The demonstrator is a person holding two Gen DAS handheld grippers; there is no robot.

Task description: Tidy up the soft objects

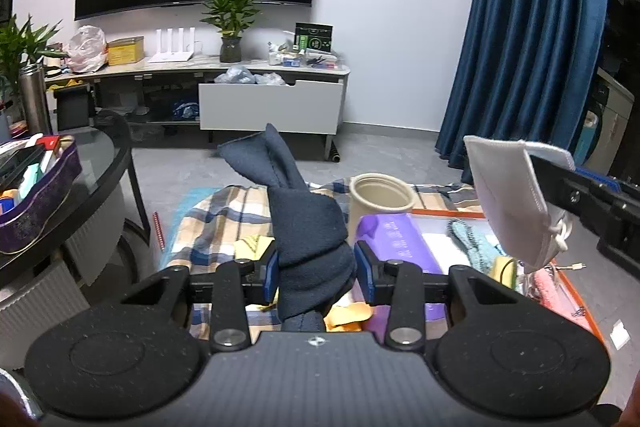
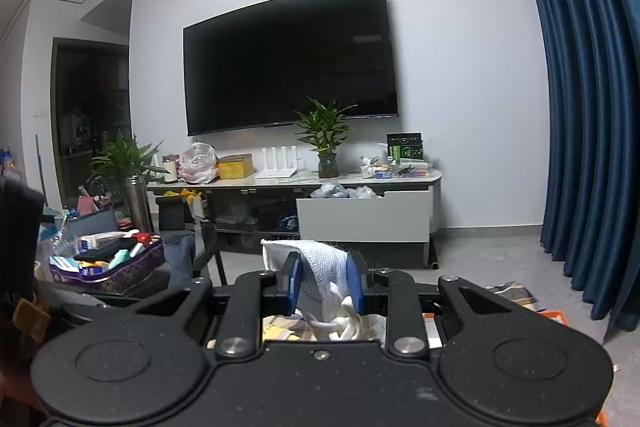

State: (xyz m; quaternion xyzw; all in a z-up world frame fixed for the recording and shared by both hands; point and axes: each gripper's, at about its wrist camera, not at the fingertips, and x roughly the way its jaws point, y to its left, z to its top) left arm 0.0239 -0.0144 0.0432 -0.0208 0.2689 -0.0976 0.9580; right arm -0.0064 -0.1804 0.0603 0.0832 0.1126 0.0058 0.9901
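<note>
Left gripper, nearest the left wrist lens: blue pads pressed on a bunched dark blue sock, jaws narrow. The sock's free end stands up above the pads and its lower end hangs behind the gripper body.

Right gripper: blue pads clamped on a white face mask, jaws narrow. The knotted ear loops hang below the pads. In the left wrist view the same mask is held in the air at right, well clear of the sock, with the right gripper's black fingers entering from the frame edge.

Surroundings, left wrist view:
- plaid cloth spread below the sock
- beige cylindrical pot, open top, just right of the sock
- purple box in front of the pot
- orange-rimmed tray with small cloth items, partly covered by the mask and gripper
- round glass table at left carrying a purple tin of small packs

Background, right wrist view: wall television, potted plant, TV cabinet with one drawer pulled open, blue curtain.

Hard to read: the tray's contents are small and blurred. The items on the cabinet top cannot be identified. The sock's lower end is cut off by the gripper body.
</note>
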